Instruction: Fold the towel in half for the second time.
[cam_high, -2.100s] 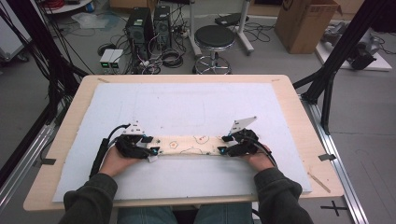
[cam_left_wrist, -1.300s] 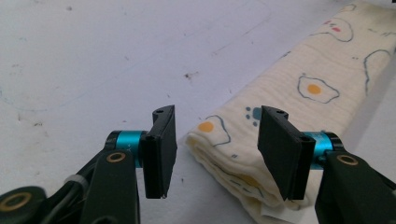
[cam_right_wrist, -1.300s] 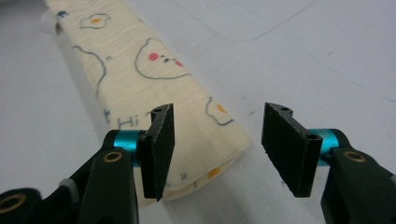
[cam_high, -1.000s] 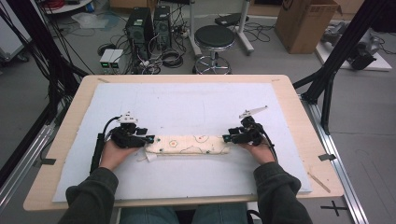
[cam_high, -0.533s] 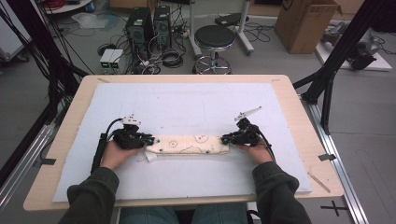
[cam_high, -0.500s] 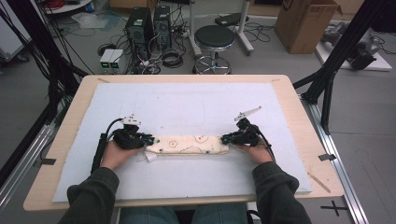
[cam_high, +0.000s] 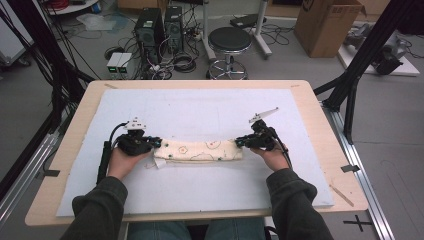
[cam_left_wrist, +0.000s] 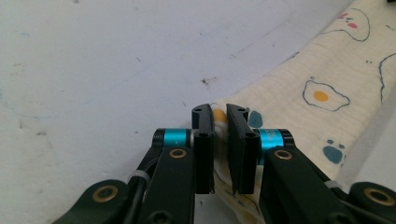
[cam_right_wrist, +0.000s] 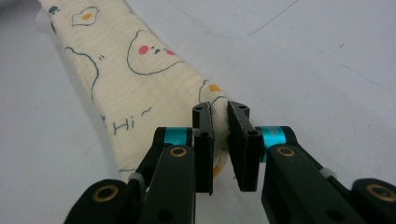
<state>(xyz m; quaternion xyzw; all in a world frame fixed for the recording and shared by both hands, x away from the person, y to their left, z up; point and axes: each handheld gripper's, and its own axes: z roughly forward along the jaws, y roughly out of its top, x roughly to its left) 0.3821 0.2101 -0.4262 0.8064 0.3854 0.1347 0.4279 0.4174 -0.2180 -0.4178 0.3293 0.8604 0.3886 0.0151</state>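
A cream cotton cloth printed with fried eggs and bears (cam_high: 200, 150), folded into a long strip, is stretched flat on the white padded table cover (cam_high: 200, 107). Its one end is pinched between the nearly closed jaws of the left gripper (cam_left_wrist: 220, 122), which have just been closing; its other end is clamped likewise by the right gripper (cam_right_wrist: 220, 122).

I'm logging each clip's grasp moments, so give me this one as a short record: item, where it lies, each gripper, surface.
item: folded cloth, cream with egg and bear prints
position: lying flat as a long strip across the white mat
left gripper: jaws have just been closing, pinched on the cloth's left end
right gripper: jaws have just been closing, pinched on the cloth's right end
surface: wooden table under the mat
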